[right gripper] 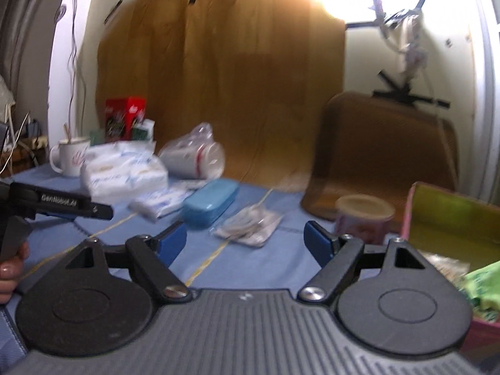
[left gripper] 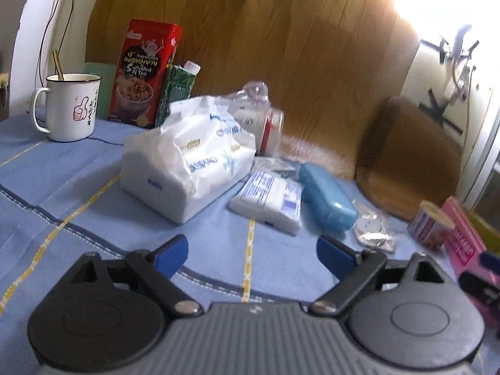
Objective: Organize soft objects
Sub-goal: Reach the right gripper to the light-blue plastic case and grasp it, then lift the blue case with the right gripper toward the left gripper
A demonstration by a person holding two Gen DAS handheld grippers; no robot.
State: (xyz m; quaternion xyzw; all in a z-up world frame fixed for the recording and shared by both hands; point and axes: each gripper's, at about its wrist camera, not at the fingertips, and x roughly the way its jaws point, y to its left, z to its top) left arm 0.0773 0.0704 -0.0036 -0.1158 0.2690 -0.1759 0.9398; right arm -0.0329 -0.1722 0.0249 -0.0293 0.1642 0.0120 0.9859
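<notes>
both my grippers hang released over the blue tablecloth (left gripper: 93,168), nothing between the blue pads. ahead of my left gripper (left gripper: 251,251) lies the big tissue pack (left gripper: 187,162), with a small tissue packet (left gripper: 268,201) just beside it, touching the blue case (left gripper: 326,201). my right gripper (right gripper: 245,239) faces a clear wrapped packet (right gripper: 250,223); a pink box (right gripper: 453,218) stands on its right, something soft and green (right gripper: 484,284) in it.

Tissue pack (left gripper: 187,162) on blue cloth (left gripper: 62,181)
</notes>
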